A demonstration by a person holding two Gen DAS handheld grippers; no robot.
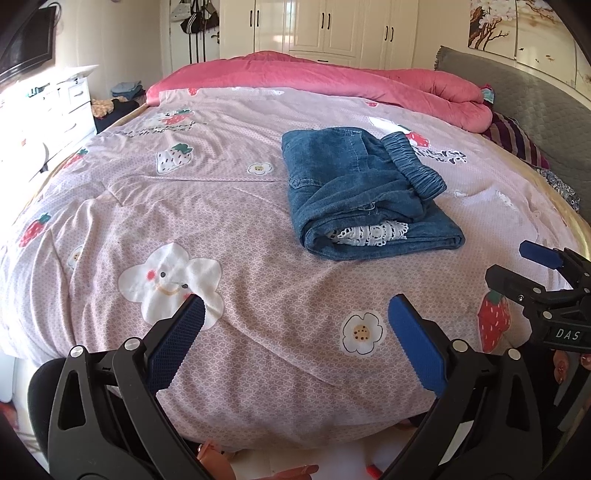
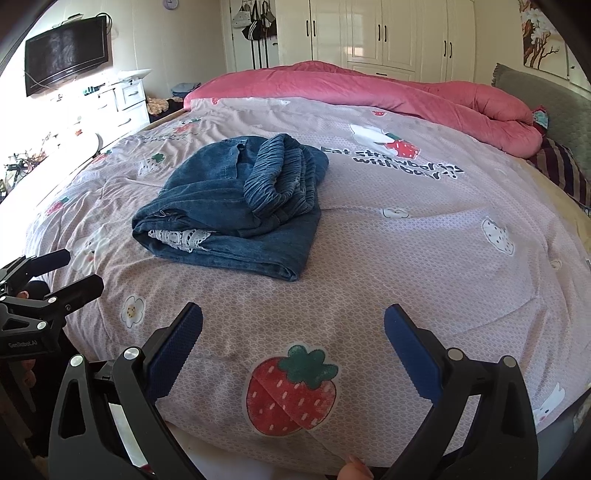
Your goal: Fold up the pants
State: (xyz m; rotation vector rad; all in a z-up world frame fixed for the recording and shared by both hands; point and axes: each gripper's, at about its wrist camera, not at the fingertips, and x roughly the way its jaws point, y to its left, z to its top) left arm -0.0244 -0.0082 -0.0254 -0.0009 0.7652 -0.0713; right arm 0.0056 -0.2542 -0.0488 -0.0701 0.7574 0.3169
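Left wrist, folded denim pants, lace trim

home bedroom | bed w/ pink quilt | wardrobe | wall TV

Bedroom with a large bed under bright daylight from the left.
A pink strawberry-print bed cover spreads below a rolled pink quilt; a grey padded headboard stands at right, cream panelled wardrobe doors line the far wall, and a black wall-mounted television hangs above a white drawer unit.
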